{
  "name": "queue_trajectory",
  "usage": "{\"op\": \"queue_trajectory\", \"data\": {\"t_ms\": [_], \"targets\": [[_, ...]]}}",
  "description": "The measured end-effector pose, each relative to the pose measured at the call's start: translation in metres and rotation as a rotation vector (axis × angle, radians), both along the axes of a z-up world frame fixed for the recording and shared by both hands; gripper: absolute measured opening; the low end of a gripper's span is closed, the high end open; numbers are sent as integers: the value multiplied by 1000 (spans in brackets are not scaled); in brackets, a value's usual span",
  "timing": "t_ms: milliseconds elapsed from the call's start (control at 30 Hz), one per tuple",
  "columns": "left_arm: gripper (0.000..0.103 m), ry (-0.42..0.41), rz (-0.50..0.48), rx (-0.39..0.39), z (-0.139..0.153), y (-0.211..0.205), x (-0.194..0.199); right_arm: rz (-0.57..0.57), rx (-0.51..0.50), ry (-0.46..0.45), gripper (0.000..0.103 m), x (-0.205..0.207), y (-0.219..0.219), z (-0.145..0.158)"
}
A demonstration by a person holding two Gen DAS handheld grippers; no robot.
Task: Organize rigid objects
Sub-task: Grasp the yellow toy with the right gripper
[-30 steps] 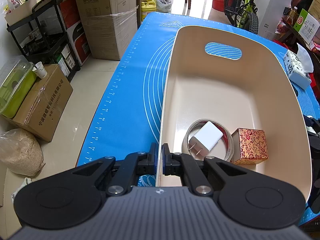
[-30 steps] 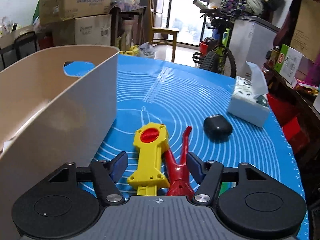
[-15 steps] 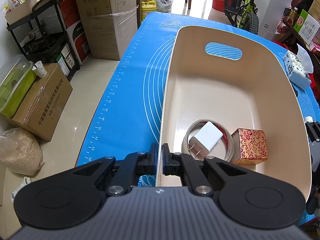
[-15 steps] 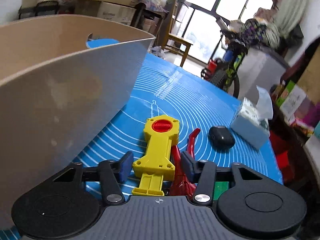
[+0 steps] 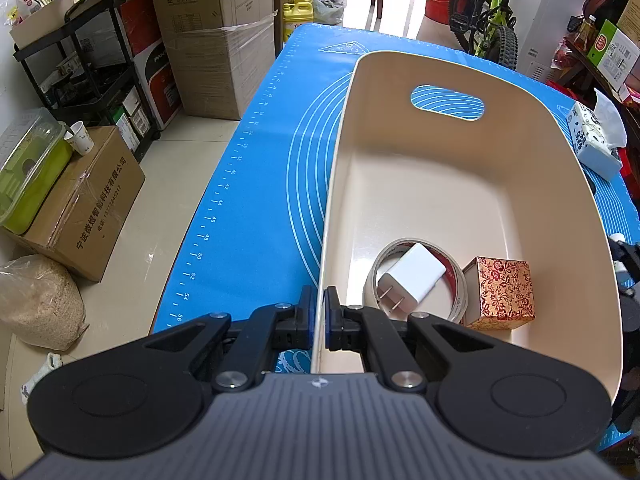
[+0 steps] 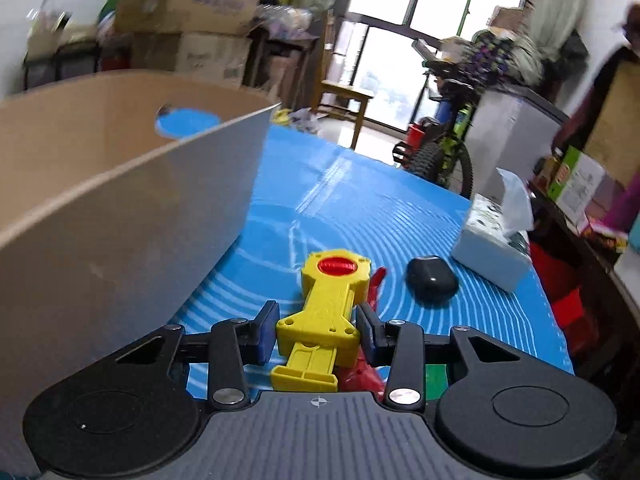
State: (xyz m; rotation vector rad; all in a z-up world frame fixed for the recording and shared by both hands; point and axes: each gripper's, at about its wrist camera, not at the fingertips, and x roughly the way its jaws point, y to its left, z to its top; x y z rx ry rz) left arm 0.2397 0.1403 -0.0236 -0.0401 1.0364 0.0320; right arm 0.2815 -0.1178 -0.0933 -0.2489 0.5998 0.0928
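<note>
**Ana:** Tool first, then. What is the right tool point(image 6: 316, 330) doing?

**Ben:** Its jaws have just been closing, and the yellow toy point(image 6: 326, 316) sits between them. The left pad looks to be against the toy's wide base; the right pad is at its other flank (I cannot tell whether that one presses yet). A red toy point(image 6: 370, 304) lies just beside the yellow one, partly under it, on the blue mat point(image 6: 360, 200).

**Ana:** And the left tool point(image 5: 319, 322)?

**Ben:** Clenched on the near rim of the beige bin point(image 5: 440, 184), one finger outside the wall and one inside.

**Ana:** What is in the bin?

**Ben:** Near the tool, a white charger point(image 5: 412, 278) rests on a roll of tape point(image 5: 458, 292), prongs toward the camera. A patterned red-and-gold box point(image 5: 502, 294) stands just beside the tape, touching it or nearly so. The far half of the bin floor is bare, and the far wall has a handle slot.

**Ana:** Outside the bin?

**Ben:** From the right wrist view, beyond the toys lies a black oval case point(image 6: 432, 284), and just past it a tissue pack point(image 6: 494, 246) near the mat's right edge. The bin stands to the left of the toys, on the same surface. Farther off, a bicycle point(image 6: 448, 148) and stacked cardboard boxes point(image 5: 224, 32) stand on the floor.
</note>
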Motion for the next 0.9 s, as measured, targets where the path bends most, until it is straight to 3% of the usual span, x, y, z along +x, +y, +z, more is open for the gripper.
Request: {"op": "queue_trajectory", "data": {"t_ms": [233,567,900], "targets": [[6,0,0,0,0,0,0,-33,108,-26,46,-1,-13,17],[6,0,0,0,0,0,0,-45,158,-120,46,-8,-13,43],[6,0,-1,0,0,0,0,51,221,-207,46,-27,14,87]]}}
